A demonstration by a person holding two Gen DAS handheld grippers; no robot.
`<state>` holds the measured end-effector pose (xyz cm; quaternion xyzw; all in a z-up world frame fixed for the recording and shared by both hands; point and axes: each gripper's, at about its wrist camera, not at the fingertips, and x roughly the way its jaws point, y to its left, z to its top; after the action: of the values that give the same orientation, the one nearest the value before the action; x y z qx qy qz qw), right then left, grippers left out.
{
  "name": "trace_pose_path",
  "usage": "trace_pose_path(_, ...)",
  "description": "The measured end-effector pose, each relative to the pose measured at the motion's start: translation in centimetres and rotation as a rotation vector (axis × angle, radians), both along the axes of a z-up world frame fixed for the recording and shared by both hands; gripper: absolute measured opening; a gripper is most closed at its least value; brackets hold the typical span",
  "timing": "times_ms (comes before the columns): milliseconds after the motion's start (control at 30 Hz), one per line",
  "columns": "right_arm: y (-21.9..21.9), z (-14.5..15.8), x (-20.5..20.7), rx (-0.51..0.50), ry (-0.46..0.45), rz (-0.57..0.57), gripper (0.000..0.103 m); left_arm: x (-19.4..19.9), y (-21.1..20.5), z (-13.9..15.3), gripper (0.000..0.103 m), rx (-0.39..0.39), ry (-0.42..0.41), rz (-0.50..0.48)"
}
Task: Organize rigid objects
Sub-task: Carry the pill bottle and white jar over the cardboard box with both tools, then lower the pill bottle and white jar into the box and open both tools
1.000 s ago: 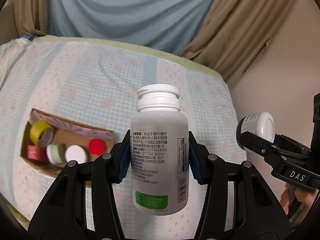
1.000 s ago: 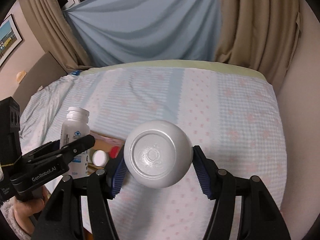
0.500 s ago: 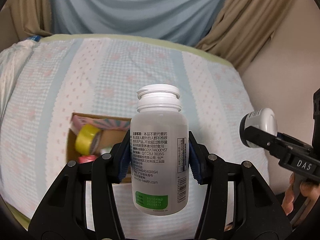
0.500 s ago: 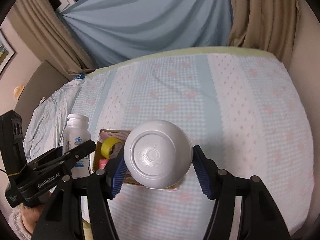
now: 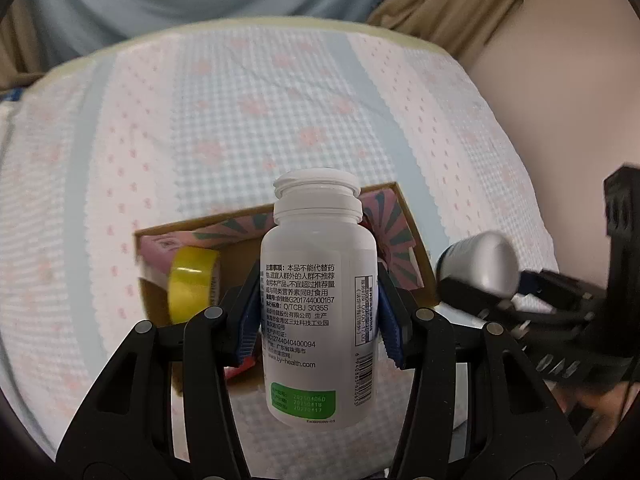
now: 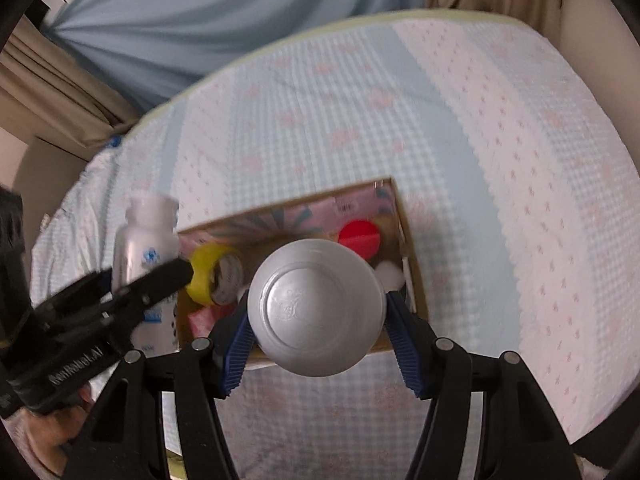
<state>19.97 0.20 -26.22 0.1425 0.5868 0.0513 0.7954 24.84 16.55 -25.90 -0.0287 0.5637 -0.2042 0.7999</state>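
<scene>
The bed (image 5: 304,92) with its pale blue and pink checked cover now fills both views, and the open cardboard box (image 6: 414,280) near its front edge has drawn in right under both hands. The left tongs (image 5: 318,304) grip an upright white plastic pill bottle (image 5: 318,300) over the box, and the right tongs (image 6: 316,320) clamp a round white jar (image 6: 316,308) seen bottom-on. Both look about ready to go in beside the yellow tape roll (image 6: 204,276) and red-capped container (image 6: 358,236).

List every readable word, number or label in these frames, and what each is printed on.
"Q/TCBJ 3035S": white bottle label, left gripper.
"G201744000167": same label.
"www.by-health.com": same label.
Rest of that label, green panel dates, barcode digits: too small.
"GenRobot.AI", blurred: left gripper body, right wrist view.
Second bottle in right gripper: embossed base unreadable.
</scene>
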Motion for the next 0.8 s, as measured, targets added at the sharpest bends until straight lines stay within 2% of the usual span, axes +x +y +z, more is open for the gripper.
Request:
trace_pose_path(167,0.9,-3.6,0.3,-0.048,0.056,0.012,0.058,1.6,-1.2,-3.1,0.046,0.017,0.049,-0.064)
trace_pose_path(367,0.7,-6.5,1.8,-0.051,0.106,-0.006,0.058,3.3,-2.2,-7.1,0.046,0.047,0.113,-0.098)
trace_pose_path(533,1.3,-8.7,2.7,-0.055,0.143,0.036,0.058,4.9,-2.3,-10.3,0.046,0.06,0.162,-0.06)
trace_pose_path(733,1.7,-10.4,3.3,-0.033,0.172,0.059,0.059,6.5,-1.7,-11.9,0.047,0.03,0.237,-0.003)
trace_pose_path(767,1.8,-10.7,3.4,-0.029,0.182,0.063,0.059,6.6,-1.7,-11.8,0.049,0.028,0.235,0.001)
trace_pose_path(800,1.7,-10.9,3.5,-0.026,0.187,0.065,0.062,6.7,-1.7,-11.7,0.067,0.031,0.228,0.003)
